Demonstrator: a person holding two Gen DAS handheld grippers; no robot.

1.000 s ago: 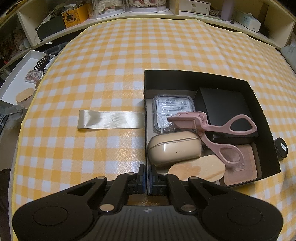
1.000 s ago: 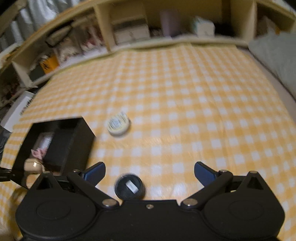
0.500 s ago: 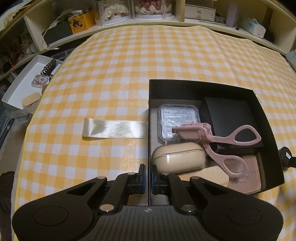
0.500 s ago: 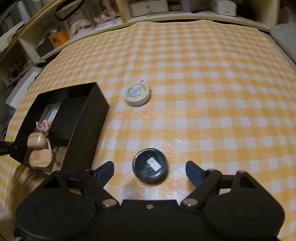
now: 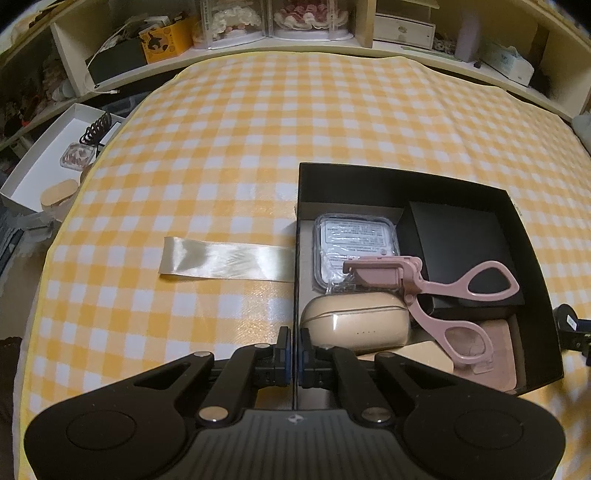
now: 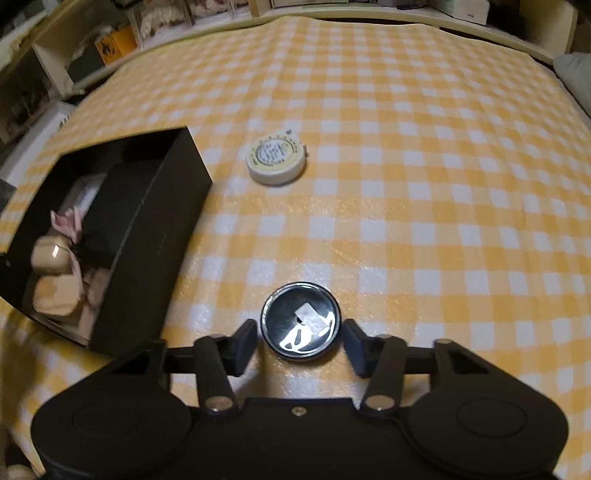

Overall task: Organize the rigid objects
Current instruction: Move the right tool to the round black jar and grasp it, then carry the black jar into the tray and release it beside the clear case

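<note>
Your desk [image 5: 280,122] wears a yellow-and-white checked cloth, glossy where the warm, dim light catches it. From 10 to 2 o'clock in your left view runs a cream shelf unit [image 5: 369,44] packed with clutter: an orange box [image 5: 162,40] at 11, clear cases [image 5: 273,18] of frilly pink and white items at 12, a small drawer chest [image 5: 402,26] at 1. At 9 o'clock, below the desk edge, sits a white tray [image 5: 40,166]. At 2 o'clock in your right view lies a pale cushion [image 6: 576,77].
</note>
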